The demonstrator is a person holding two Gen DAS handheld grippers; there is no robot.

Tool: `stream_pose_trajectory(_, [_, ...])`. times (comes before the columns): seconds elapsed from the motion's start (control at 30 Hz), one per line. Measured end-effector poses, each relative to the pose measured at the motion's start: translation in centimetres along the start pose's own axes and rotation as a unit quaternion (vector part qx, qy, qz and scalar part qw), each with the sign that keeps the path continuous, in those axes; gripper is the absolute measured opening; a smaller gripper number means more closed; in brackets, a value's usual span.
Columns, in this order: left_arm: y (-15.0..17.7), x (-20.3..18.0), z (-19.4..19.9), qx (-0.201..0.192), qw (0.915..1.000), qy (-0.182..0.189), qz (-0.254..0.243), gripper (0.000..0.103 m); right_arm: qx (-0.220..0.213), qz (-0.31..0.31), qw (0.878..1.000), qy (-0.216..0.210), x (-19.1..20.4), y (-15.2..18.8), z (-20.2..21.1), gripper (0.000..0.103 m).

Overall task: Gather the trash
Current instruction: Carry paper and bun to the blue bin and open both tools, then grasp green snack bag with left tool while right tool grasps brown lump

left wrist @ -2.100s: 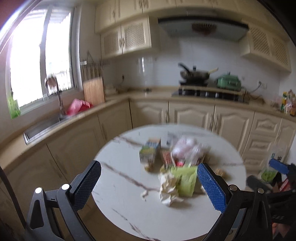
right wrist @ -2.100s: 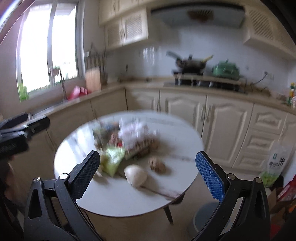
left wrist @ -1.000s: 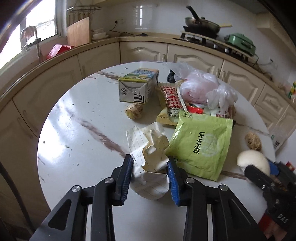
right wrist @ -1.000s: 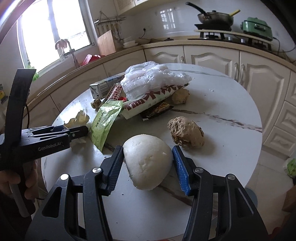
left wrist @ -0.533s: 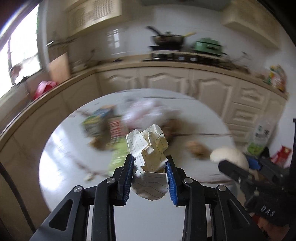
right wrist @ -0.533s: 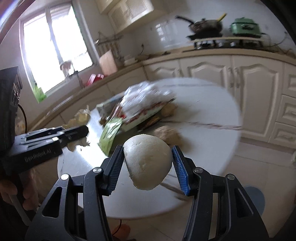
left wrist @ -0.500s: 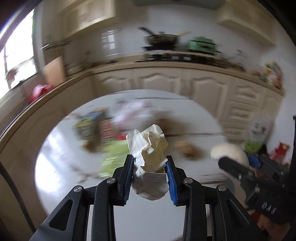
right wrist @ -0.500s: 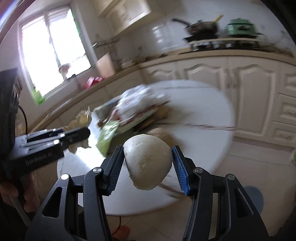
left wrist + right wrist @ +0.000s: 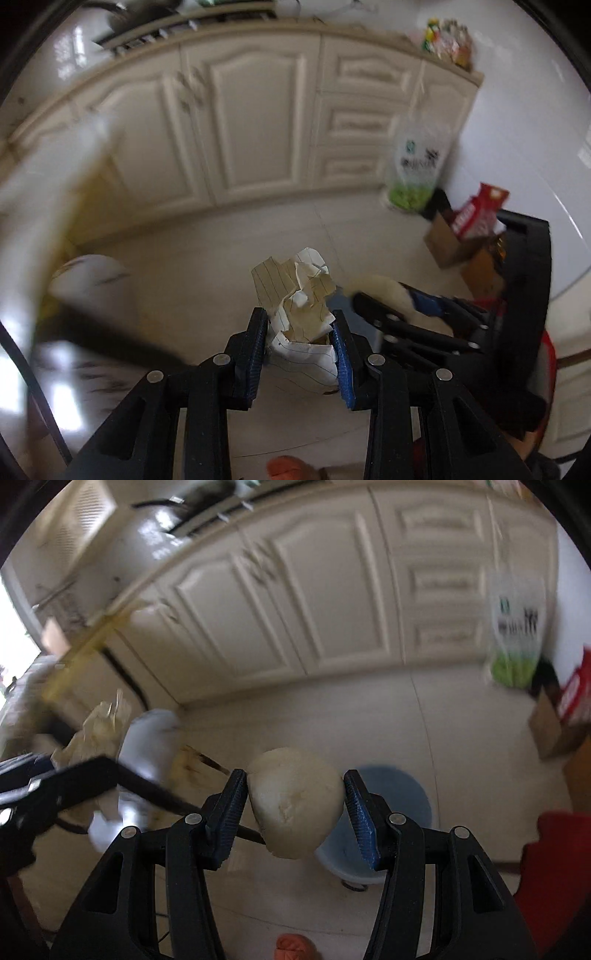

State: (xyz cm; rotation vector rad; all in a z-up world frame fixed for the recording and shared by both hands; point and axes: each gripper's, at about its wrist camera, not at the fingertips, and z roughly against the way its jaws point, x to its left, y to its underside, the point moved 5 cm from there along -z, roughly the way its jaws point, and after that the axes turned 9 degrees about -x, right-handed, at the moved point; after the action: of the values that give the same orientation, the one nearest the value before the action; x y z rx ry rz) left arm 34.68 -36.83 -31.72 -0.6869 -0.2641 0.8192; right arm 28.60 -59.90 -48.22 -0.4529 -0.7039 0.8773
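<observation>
Two grippers, both tilted down over the tiled floor. Left gripper: jaws pinching a crumpled sheet of lined paper, held clear of the floor. Right gripper: jaws clamped on a pale round bun, which hangs directly above a blue bin; cream cabinets behind, blurred.

Bare floor ahead; blue bin below; cabinets behind.
</observation>
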Motion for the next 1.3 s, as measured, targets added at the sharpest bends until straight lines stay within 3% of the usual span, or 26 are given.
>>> stream_pose_trajectory(0.1, [0.9, -0.5, -5.6, 0.033, 0.9993, 0.001, -0.018, 0.03, 0.012, -0.03, 0.999, 0.011, -3.9, 1.0, -3.0, 0.056])
stream_pose_trajectory(0.3, [0.3, -0.6, -15.5, 0.072, 0.9971, 0.013, -0.02, 0.031, 0.017, -0.043, 0.997, 0.063, -8.6, 2.4, -3.8, 0.081])
stream_pose_trajectory(0.4, [0.1, -0.5, -18.9, 0.08, 0.9964, 0.009, -0.026, 0.035, 0.016, -0.054, 0.995, 0.082, -10.1, 2.6, -3.0, 0.082])
stream_pose_trajectory(0.5, [-2.1, 0.1, -22.7, 0.085, 0.9955, -0.01, -0.04, 0.056, 0.004, -0.071, 0.993, 0.089, -10.8, 2.3, -1.8, 0.083])
stream_pose_trajectory(0.57, [-2.7, -0.7, -22.8, 0.076, 0.9956, -0.021, -0.05, 0.072, -0.004, -0.081, 0.993, 0.084, -11.0, 1.9, -1.1, 0.084])
stream_pose_trajectory(0.63, [-3.3, -1.5, -23.1, 0.067, 0.9956, -0.02, -0.061, 0.081, -0.008, -0.083, 0.993, 0.087, -11.0, 1.7, -0.4, 0.085])
stream_pose_trajectory(0.77, [-3.6, -2.9, -19.2, 0.046, 0.9964, -0.029, -0.064, 0.082, -0.028, -0.086, 0.992, 0.083, -10.5, 0.9, 2.2, 0.085])
stream_pose_trajectory(0.93, [-4.5, -3.4, -8.5, -0.035, 0.9964, -0.042, -0.065, 0.083, -0.077, -0.07, 0.993, 0.053, -7.2, -1.9, 7.9, 0.087])
stream_pose_trajectory(1.0, [-4.9, -3.2, -4.4, -0.074, 0.9922, -0.072, -0.07, 0.085, -0.11, -0.05, 0.992, 0.035, -4.4, -3.7, 11.3, 0.093])
stream_pose_trajectory(1.07, [-5.1, -2.8, 0.0, -0.118, 0.9872, -0.085, -0.065, 0.099, -0.137, -0.025, 0.99, 0.017, -1.5, -5.1, 14.2, 0.095])
stream_pose_trajectory(1.2, [-4.8, -1.5, 8.3, -0.177, 0.9753, -0.123, -0.049, 0.1, -0.179, 0.024, 0.983, -0.015, 4.8, -7.0, 19.3, 0.103])
stream_pose_trajectory(1.3, [-3.3, 0.0, 13.5, -0.209, 0.9656, -0.15, -0.036, 0.102, -0.203, 0.058, 0.977, -0.044, 10.1, -7.7, 22.1, 0.103])
